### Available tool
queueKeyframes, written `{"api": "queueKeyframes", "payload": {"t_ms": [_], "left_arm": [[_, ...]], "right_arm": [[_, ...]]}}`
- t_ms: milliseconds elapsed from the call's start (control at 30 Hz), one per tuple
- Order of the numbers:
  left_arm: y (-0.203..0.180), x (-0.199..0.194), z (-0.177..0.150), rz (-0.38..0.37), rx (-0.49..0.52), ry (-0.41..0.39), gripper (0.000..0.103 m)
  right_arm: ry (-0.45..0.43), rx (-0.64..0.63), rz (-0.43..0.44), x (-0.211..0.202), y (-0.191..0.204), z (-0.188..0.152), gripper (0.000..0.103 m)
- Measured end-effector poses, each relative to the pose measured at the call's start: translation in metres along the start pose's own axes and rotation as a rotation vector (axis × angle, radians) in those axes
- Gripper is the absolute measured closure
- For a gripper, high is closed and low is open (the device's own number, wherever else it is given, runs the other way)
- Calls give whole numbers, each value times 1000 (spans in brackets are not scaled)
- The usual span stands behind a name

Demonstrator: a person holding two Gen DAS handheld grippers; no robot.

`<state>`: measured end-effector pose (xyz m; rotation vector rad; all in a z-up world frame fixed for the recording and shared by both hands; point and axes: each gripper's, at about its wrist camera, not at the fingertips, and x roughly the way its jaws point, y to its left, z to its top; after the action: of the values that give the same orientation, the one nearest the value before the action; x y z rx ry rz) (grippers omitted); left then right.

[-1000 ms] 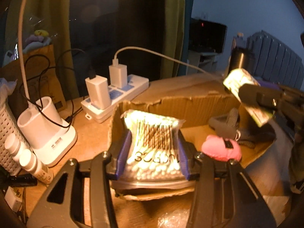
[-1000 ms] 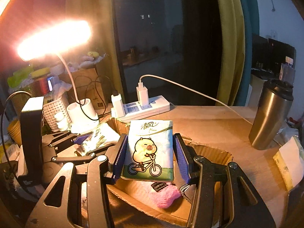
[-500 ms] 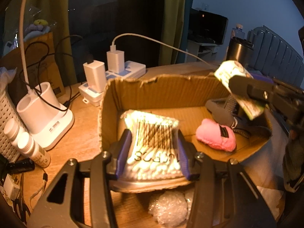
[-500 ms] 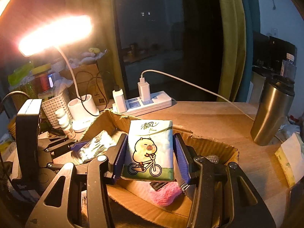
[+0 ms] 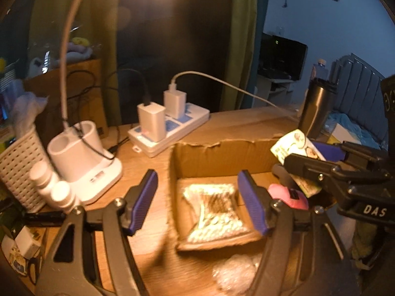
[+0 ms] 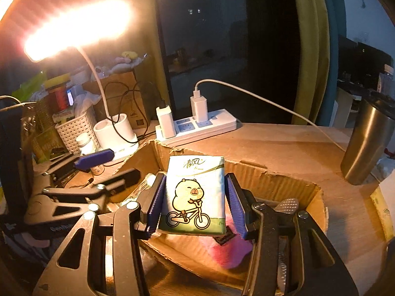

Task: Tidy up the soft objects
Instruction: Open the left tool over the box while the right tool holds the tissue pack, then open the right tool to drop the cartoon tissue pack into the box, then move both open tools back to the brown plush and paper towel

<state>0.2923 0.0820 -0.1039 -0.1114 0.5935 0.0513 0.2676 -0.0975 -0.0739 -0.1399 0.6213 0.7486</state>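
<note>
A clear bag of cotton swabs (image 5: 214, 209) lies on the floor of the open cardboard box (image 5: 222, 153). My left gripper (image 5: 200, 197) hovers above it with its jaws opening, its blue pads clear of the bag on both sides. A pink soft pouch (image 5: 287, 194) rests in the box to the right. My right gripper (image 6: 195, 197) is shut on a tissue pack printed with a cartoon animal on a bicycle (image 6: 195, 192), held upright over the box (image 6: 271, 177). The pink pouch (image 6: 232, 251) shows beneath it.
A white power strip with chargers (image 5: 170, 125) sits behind the box. A white lamp base (image 5: 84, 157), a woven basket (image 5: 17, 167) and small bottles (image 5: 54, 190) stand at the left. A steel tumbler (image 6: 365, 143) is at the right. Bubble wrap (image 5: 234, 273) lies near the box front.
My left gripper let go of the swab bag, which now lies in the box, and drew back and up with wider jaws. The right gripper kept still with the tissue pack.
</note>
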Motion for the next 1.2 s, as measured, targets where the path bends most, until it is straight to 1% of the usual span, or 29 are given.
{"api": "queueKeyframes", "payload": {"t_ms": [133, 267, 300, 333, 367, 400, 733, 867, 967, 1200], "left_arm": [[13, -7, -6, 26, -19, 4, 34], [20, -13, -9, 34, -29, 0, 34], [21, -14, -9, 33, -31, -4, 34], [21, -16, -9, 30, -31, -9, 34], [21, -18, -9, 26, -31, -14, 34], [21, -19, -9, 24, -32, -18, 34], [22, -44, -11, 10, -40, -66, 33], [21, -56, -13, 5, -42, -83, 32], [20, -66, -15, 7, -47, -99, 29], [13, -92, -21, -5, -41, -131, 28]], "right_arm": [[28, -12, 9, 8, 6, -2, 52], [55, -22, 6, 15, 13, -1, 51], [58, -26, 2, 16, 14, -1, 50], [55, -33, -6, 15, 15, -1, 45], [49, -38, -12, 13, 17, -1, 42], [45, -41, -13, 11, 18, 0, 40], [10, -53, -47, -14, 27, 0, 40], [-4, -58, -63, -28, 33, -4, 40], [-16, -60, -75, -40, 36, -7, 40], [-47, -59, -103, -67, 42, -14, 40]]}}
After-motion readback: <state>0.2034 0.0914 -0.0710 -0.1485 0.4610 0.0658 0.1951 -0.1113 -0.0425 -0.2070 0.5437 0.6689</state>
